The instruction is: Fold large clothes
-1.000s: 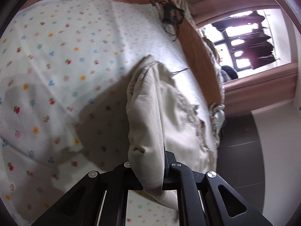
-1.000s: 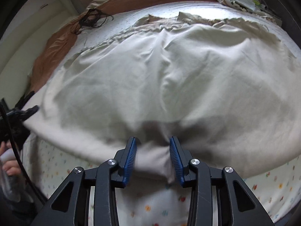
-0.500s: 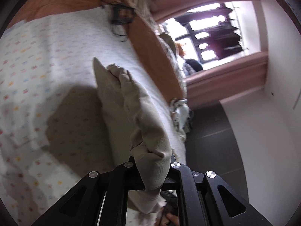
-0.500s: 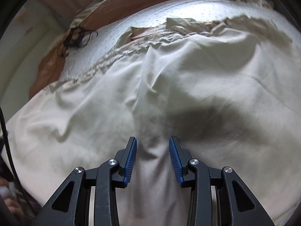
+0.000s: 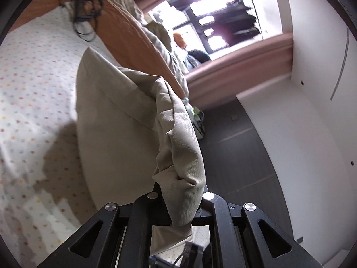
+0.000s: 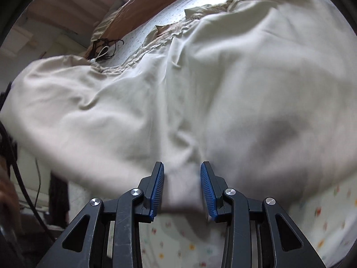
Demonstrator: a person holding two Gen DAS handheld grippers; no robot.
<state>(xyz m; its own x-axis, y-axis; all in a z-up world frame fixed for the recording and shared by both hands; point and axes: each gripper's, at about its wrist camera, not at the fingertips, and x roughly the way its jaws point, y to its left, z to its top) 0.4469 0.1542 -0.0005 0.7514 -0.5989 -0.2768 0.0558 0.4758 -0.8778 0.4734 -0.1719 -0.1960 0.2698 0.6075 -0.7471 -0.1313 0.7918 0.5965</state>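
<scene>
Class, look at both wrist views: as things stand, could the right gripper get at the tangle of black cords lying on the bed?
Probably not: the right gripper is shut on the beige garment, whose bulk lies between it and the black cords.

Garment: beige woven cloth, matt, fine ribbed weave near clamp. Bedsheet: white printed cotton-like cloth, matt. Right gripper: black matt plastic, blue ridged pads, shiny metal screws. Floor: dark, smooth.

Two close wrist views, shared garment

No readable text, labels, brands or numbers anywhere.
</scene>
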